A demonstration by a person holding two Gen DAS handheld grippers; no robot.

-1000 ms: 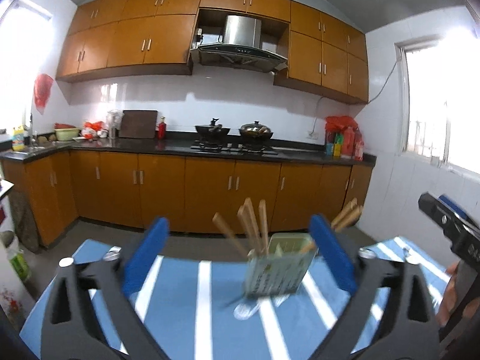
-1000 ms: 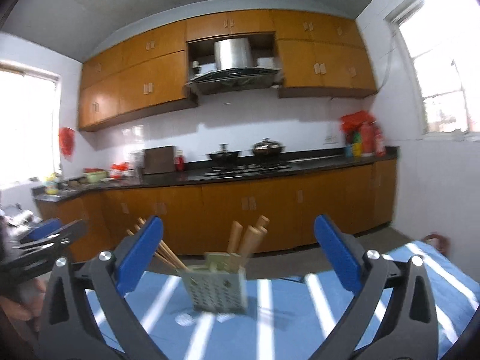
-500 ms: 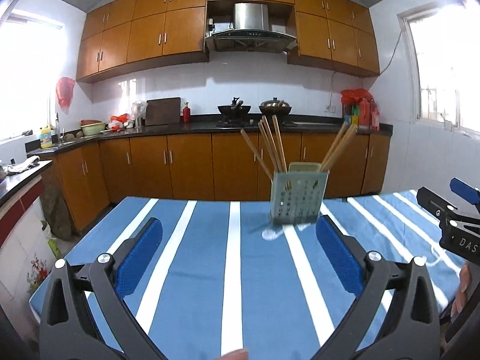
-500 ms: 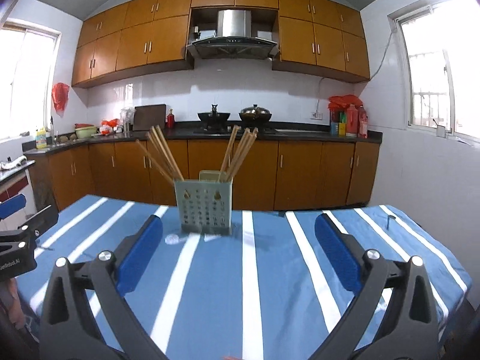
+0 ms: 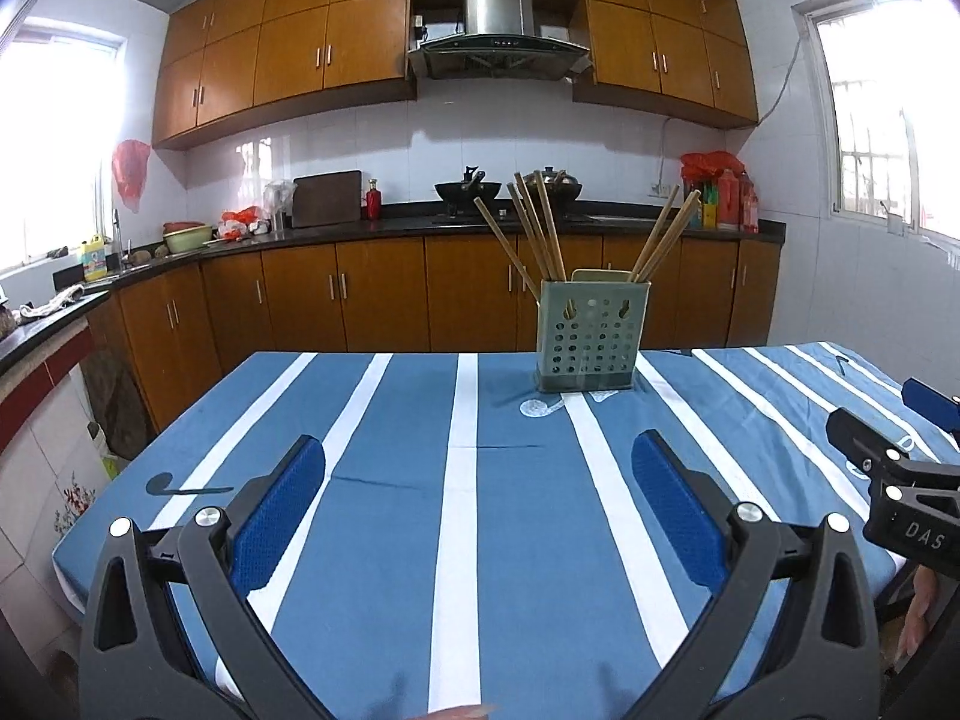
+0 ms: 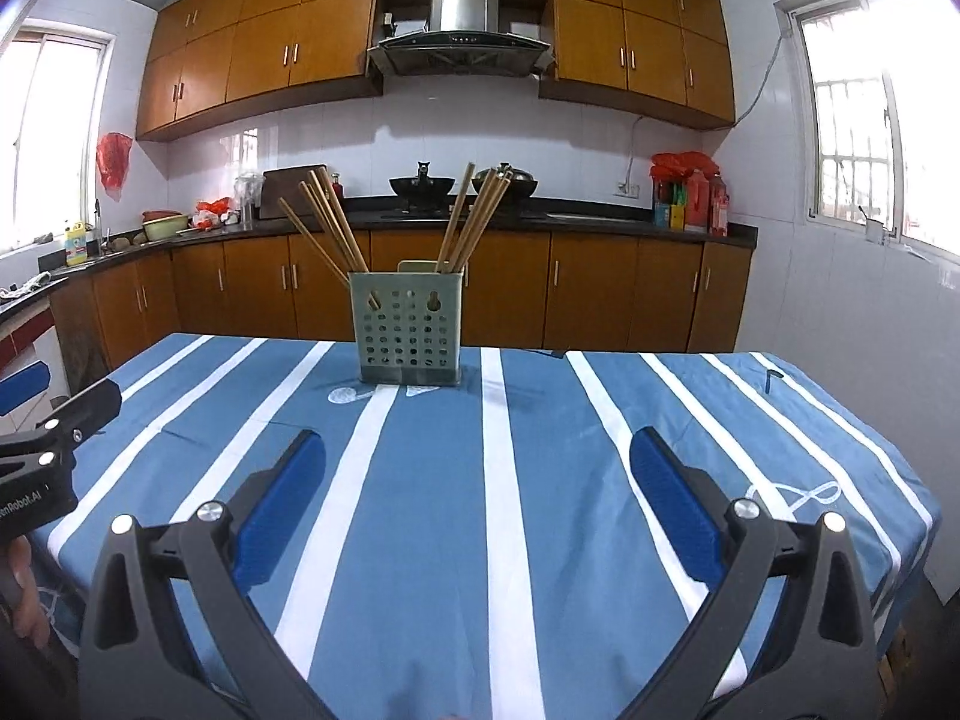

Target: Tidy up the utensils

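A pale green perforated utensil holder (image 5: 591, 336) stands upright near the far edge of the blue striped tablecloth (image 5: 384, 516). Several wooden chopsticks (image 5: 531, 234) stick out of it in two bunches. It also shows in the right wrist view (image 6: 411, 330) with its chopsticks (image 6: 327, 225). My left gripper (image 5: 477, 501) is open and empty over the near part of the table. My right gripper (image 6: 477, 501) is open and empty, to the right of the left one, also well short of the holder.
The table's far edge lies just behind the holder. Beyond it runs a kitchen counter (image 5: 540, 225) with a stove, pots and bottles, above wooden cabinets. Windows (image 6: 858, 138) are on both side walls. A small dark thing (image 6: 771, 378) lies at the table's right edge.
Both grippers have pulled back and tilted down from the holder. It now looks smaller and farther off, and much more tablecloth shows in front of it. Both jaws stayed open.
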